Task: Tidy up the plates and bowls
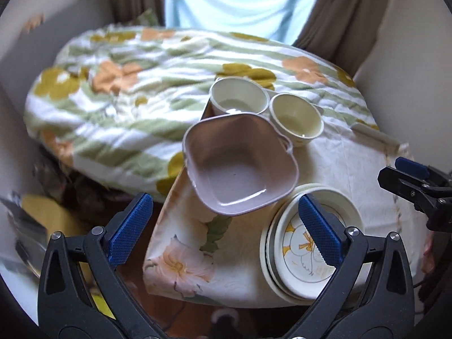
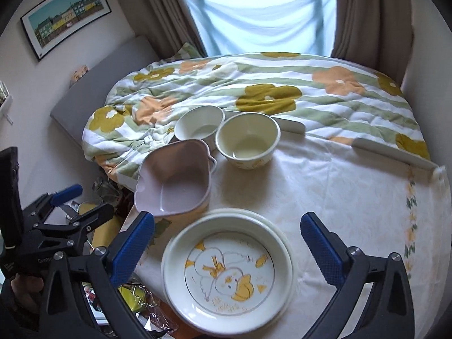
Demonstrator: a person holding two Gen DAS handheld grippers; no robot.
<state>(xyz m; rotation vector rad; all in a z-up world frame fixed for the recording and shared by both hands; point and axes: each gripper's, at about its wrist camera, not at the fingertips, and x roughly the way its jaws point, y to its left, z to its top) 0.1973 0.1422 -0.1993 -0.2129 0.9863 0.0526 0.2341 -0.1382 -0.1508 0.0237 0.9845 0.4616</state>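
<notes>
1. The stacked cream plates, the top one printed with a yellow bird, lie at the near edge of the table.
2. The square pink bowl sits just behind them, with two cream bowls beyond.
3. The right tongs are spread apart, straddling the plates.
4. The left tongs are also parted, empty, just short of the pink bowl.

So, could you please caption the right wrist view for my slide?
Open right gripper above stacked duck plates; pink square bowl beyond.

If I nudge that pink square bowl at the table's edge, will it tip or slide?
The pink square plastic-looking bowl sits tilted, apparently overhanging the tablecloth edge, so a push may tip it off. It looks light and glossy, so probably slippery. Both tongs are open and clear of it.
</notes>
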